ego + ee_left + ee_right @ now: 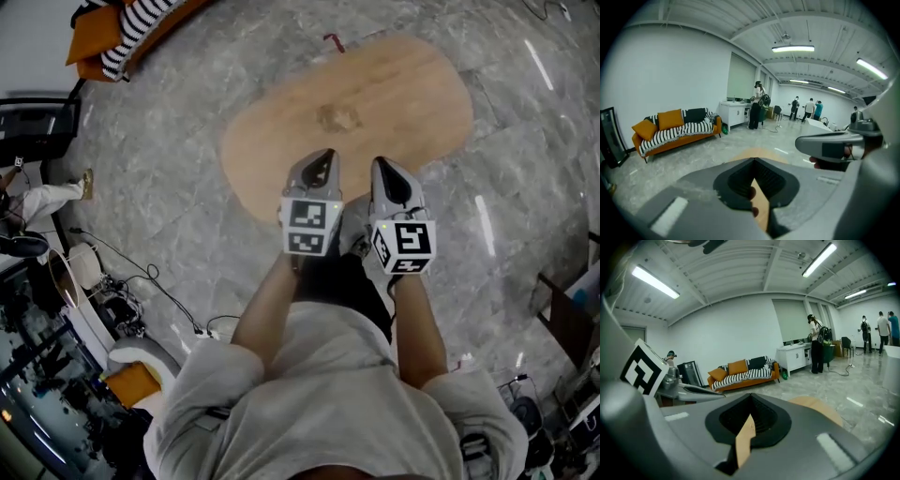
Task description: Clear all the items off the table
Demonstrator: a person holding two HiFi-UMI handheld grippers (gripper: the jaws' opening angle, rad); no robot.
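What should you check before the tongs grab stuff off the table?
1. Left tongs empty: ok, shut on nothing.
2. Right tongs empty: ok, shut on nothing.
3. Tongs opened for grabbing: not ok.
4. Something to grab: ok, one clear thing near the middle of the wooden table.
5. What the clear thing is: cannot tell.
6. Tongs at it: not ok, both by the table's near edge.

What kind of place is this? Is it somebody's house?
Probably not a house, more a big open workroom or lab. Long strip lights run along a bare ceiling, people stand far off across a wide stone floor, and cables trail over it.
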